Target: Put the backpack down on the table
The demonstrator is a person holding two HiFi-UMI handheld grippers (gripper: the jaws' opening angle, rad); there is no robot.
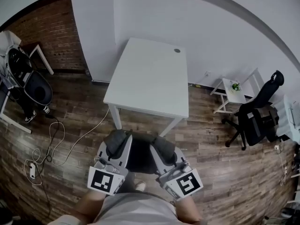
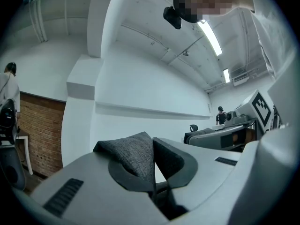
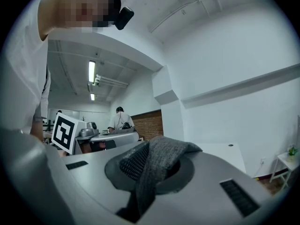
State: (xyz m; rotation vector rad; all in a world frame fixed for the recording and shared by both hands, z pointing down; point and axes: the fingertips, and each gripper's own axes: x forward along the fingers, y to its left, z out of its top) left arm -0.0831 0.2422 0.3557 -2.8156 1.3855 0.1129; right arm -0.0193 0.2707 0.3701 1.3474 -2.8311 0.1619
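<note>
In the head view, a dark grey backpack [image 1: 140,156] hangs between my two grippers, over the wooden floor just short of the near edge of the white table [image 1: 150,78]. My left gripper [image 1: 117,143] is shut on a fold of the backpack's grey fabric [image 2: 133,156], pinched between its jaws. My right gripper [image 1: 163,148] is shut on another fold of grey fabric with a mesh side [image 3: 157,161]. Both grippers point level toward the table, whose top [image 3: 220,151] shows beyond the right jaws. The backpack's lower part is hidden beneath the grippers.
A black office chair [image 1: 258,114] and a small white side table [image 1: 233,90] stand at the right. At the left are a dark chair [image 1: 35,86] and loose cables [image 1: 47,149] on the floor. A white wall and a brick wall [image 1: 51,32] lie behind the table.
</note>
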